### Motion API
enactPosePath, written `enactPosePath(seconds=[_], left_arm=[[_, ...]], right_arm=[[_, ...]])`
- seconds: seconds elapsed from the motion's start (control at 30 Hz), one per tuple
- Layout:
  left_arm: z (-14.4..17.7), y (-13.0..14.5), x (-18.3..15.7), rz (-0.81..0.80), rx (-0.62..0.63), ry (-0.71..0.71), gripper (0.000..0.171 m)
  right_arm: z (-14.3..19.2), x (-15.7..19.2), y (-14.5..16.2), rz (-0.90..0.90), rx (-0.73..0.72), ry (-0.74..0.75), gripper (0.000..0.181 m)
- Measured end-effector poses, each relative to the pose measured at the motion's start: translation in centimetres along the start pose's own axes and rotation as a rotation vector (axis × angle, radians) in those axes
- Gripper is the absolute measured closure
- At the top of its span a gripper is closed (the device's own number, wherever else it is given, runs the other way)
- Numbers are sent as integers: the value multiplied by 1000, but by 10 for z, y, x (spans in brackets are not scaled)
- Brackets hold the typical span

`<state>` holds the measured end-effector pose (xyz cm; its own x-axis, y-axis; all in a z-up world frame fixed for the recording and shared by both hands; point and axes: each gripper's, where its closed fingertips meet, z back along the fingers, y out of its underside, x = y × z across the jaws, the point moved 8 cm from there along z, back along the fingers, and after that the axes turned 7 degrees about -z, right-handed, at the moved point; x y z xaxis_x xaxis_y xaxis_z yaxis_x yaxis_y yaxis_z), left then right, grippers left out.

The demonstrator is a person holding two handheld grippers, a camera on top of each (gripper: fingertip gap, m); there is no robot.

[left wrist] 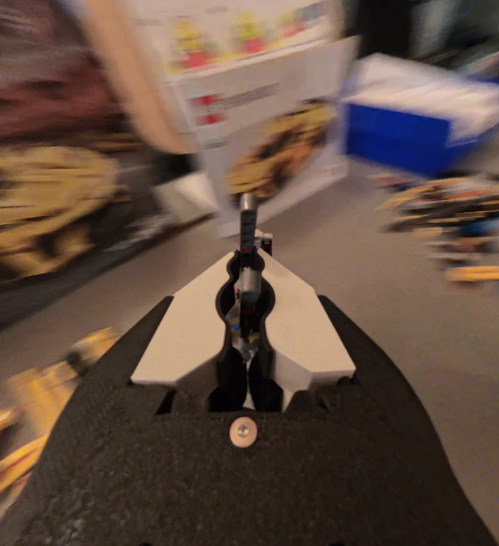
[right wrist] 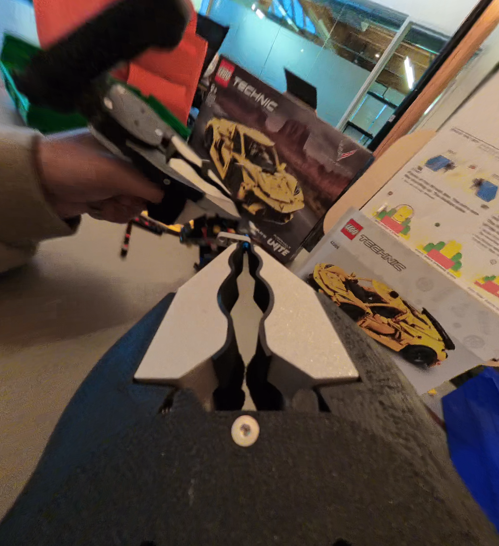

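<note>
Grey bench (right wrist: pixel 65 369) fills the foreground of both wrist views. Right claw (right wrist: pixel 244 246) pinches a small blue pin (right wrist: pixel 245 245) at its tips, touching a dark brick assembly (right wrist: pixel 204 233). Left claw (left wrist: pixel 249 257), clamped on a black-and-grey rod piece (left wrist: pixel 248 230), appears held by a hand (right wrist: pixel 94 183). Behind stand a booklet (right wrist: pixel 390 295) and box (right wrist: pixel 271 159), both picturing yellow cars.

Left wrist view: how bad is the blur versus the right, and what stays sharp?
Left wrist view: heavy motion smear across the background, boxes unreadable; only the left gripper and its clamped grey-and-black brick assembly stay sharp. Right wrist view: mostly crisp; the dark car box is clear, the hand slightly smeared.
</note>
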<state>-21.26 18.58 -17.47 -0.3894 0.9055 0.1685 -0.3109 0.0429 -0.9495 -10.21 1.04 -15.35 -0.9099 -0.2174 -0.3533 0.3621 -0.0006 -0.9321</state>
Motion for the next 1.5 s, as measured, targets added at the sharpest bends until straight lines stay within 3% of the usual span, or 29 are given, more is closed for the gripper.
enactPosePath(seconds=[0.07,0.13,0.27,0.33,0.47,0.6,0.73,0.93,1.03,1.17,1.3,1.4,1.5], left_arm=[[17,-19,25,281,-181,202,165],[29,-37,13,202,-264,214,164],[19,-26,-9,222,-202,328,164],[12,-21,-12,304,-191,395,164],[-7,2,-30,516,-17,596,164],[-24,34,-69,716,267,852,164],[-34,53,-94,647,430,864,163],[-35,55,-85,495,477,742,133],[-29,55,-77,347,515,650,132],[-23,57,-81,255,584,663,129],[-22,59,-81,225,617,652,127],[-22,51,-75,227,560,605,111],[-22,50,-73,233,541,607,108]], right_arm=[[12,-10,-3,-118,-43,-44,179],[8,-19,7,-200,-27,-128,178],[7,-33,22,-307,-4,-225,178],[9,-36,26,-286,21,-191,178],[9,-36,28,-363,-14,-278,179],[13,-42,29,-274,-35,-171,178],[13,-39,29,-172,-7,-127,178],[9,-25,32,84,51,-53,178],[7,-19,33,142,75,-47,178],[7,-16,31,179,60,-42,178],[13,-14,22,125,-36,-105,178],[23,-15,10,-80,-189,-255,178],[33,-22,-1,-273,-322,-391,178]])
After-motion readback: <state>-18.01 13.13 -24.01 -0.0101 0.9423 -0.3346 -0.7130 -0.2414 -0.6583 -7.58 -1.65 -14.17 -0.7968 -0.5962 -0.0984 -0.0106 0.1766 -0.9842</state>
